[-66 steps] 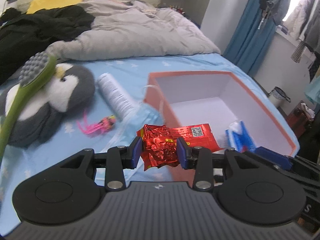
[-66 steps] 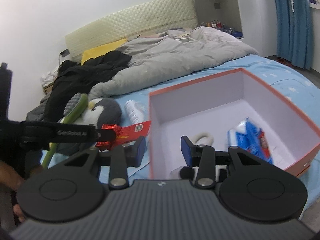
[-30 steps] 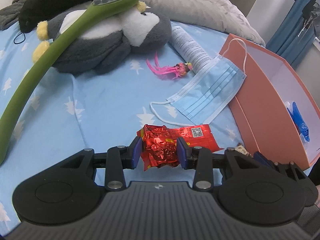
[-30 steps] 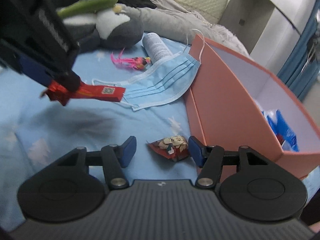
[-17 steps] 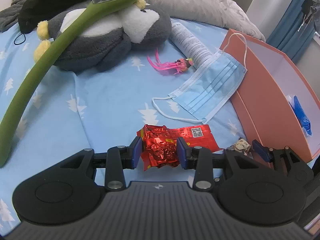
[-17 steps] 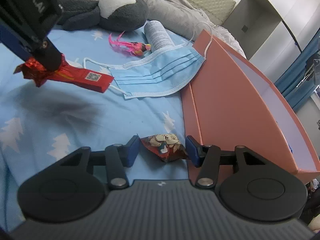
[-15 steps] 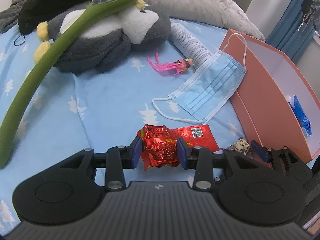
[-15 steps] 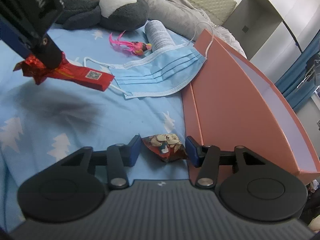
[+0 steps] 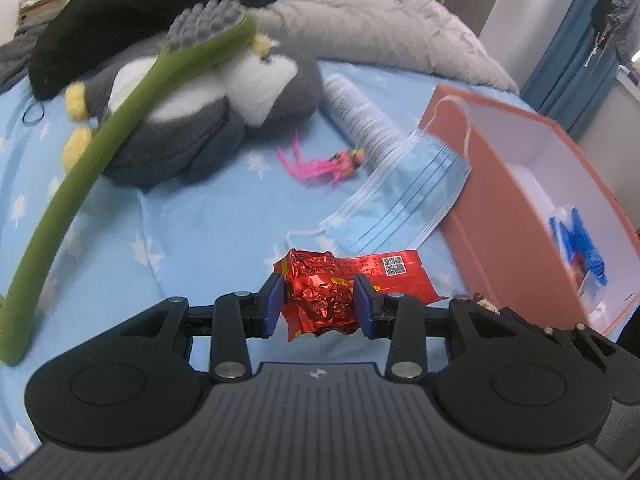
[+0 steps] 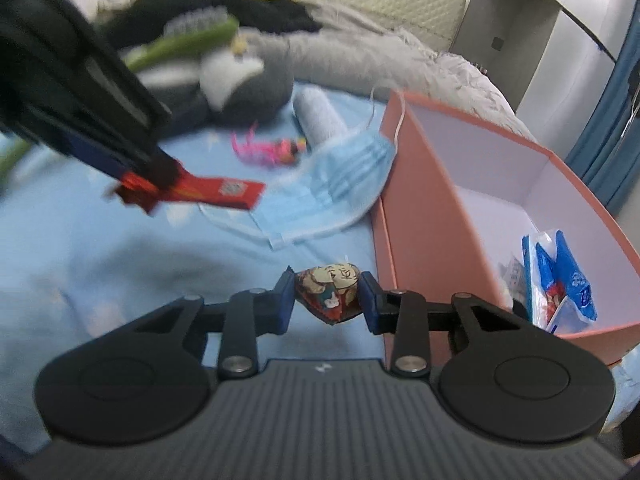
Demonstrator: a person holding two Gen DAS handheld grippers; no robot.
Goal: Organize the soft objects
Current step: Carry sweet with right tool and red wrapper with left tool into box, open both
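Observation:
My left gripper (image 9: 319, 300) is shut on a crumpled red foil snack packet (image 9: 344, 284) and holds it above the blue sheet; it also shows in the right wrist view (image 10: 192, 192). My right gripper (image 10: 325, 300) is shut on a small cartoon-printed snack packet (image 10: 330, 292), lifted beside the orange box (image 10: 416, 248). The box (image 9: 500, 216) is open with blue packets (image 10: 560, 280) inside. A blue face mask (image 9: 400, 196) leans on the box's near wall.
A grey penguin plush (image 9: 208, 108) lies at the back with a long green brush (image 9: 120, 120) across it. A white tube (image 9: 360, 120) and a pink feathery toy (image 9: 324, 162) lie between plush and box. A grey duvet (image 9: 380, 32) and black clothes (image 9: 140, 4) lie behind.
My right gripper has closed on the small cartoon packet and lifted it off the sheet. My left gripper still holds the red packet and has shifted a little.

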